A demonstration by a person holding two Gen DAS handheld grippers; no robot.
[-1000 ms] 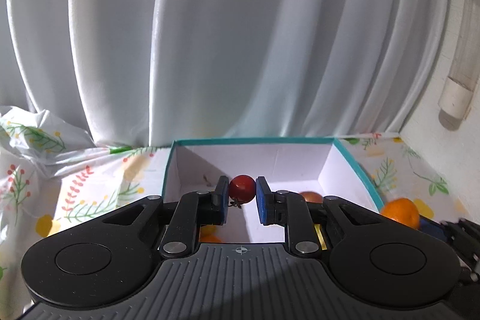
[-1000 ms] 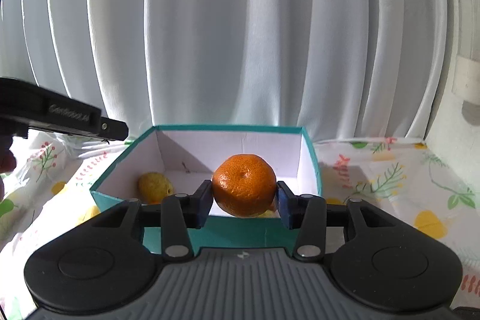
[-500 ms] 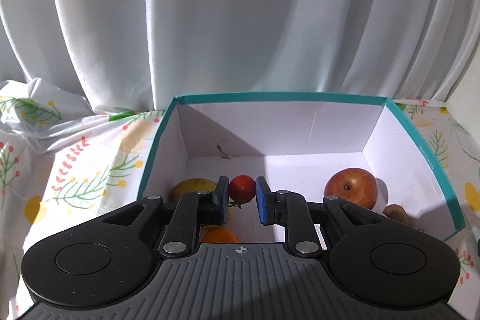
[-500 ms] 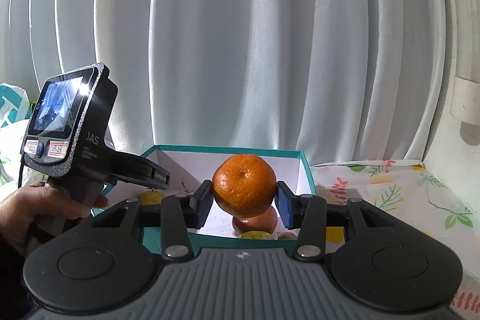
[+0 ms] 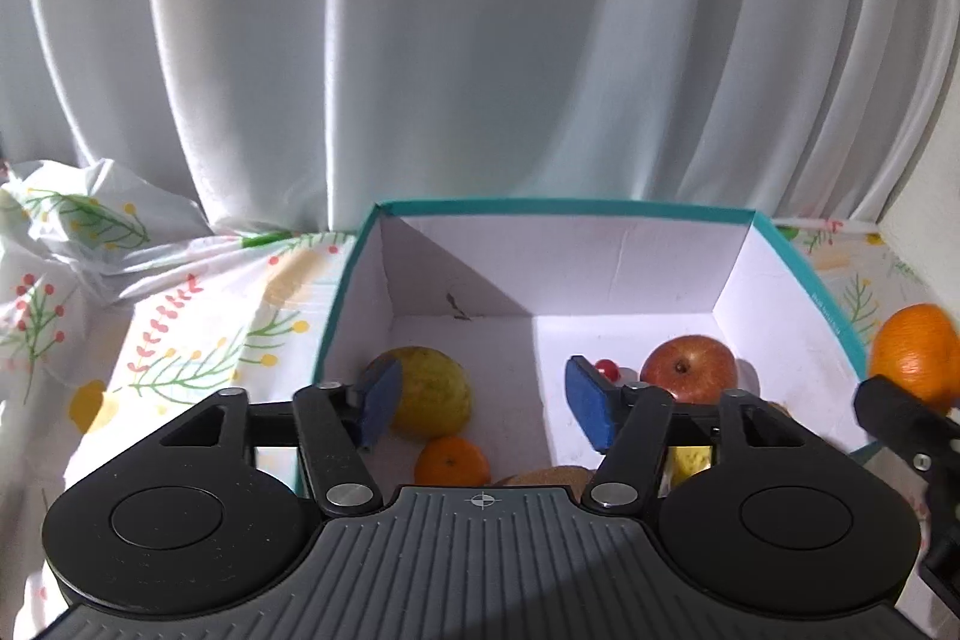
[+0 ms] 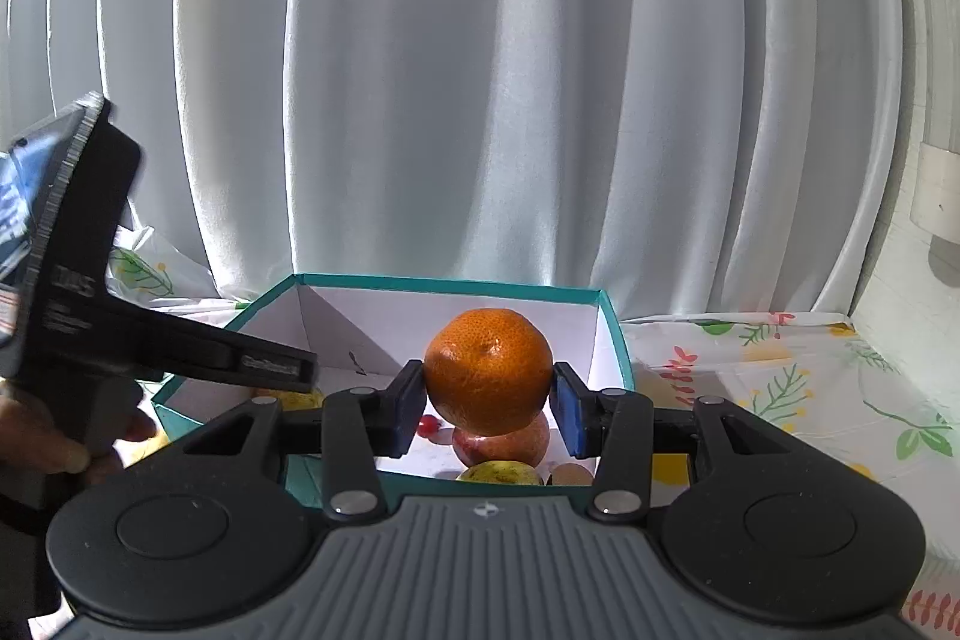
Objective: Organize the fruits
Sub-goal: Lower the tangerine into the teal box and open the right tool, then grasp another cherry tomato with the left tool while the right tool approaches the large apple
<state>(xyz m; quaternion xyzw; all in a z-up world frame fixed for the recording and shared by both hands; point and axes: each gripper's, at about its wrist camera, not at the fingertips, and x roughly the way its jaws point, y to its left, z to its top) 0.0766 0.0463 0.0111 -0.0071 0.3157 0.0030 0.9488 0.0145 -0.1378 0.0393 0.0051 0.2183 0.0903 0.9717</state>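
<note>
A teal box (image 5: 558, 208) with white inner walls holds a red apple (image 5: 689, 367), a yellow-green fruit (image 5: 429, 391), a small orange (image 5: 451, 462) and a small red tomato (image 5: 610, 369). My left gripper (image 5: 483, 409) is open and empty over the box. The tomato lies on the box floor beside the apple. My right gripper (image 6: 489, 409) is shut on a large orange (image 6: 487, 370) and holds it above the box's (image 6: 612, 334) near right side. The orange also shows at the right edge of the left wrist view (image 5: 912, 355).
A floral tablecloth (image 5: 180, 340) covers the table around the box. A white curtain (image 5: 480, 40) hangs close behind. A white wall (image 6: 924, 280) with a fixture stands at the right. The left gripper's body (image 6: 72, 292) and a hand show left in the right wrist view.
My left gripper has opened and let go of the red tomato, which now lies by the apple in the box. My right gripper has moved closer over the box with the orange.
</note>
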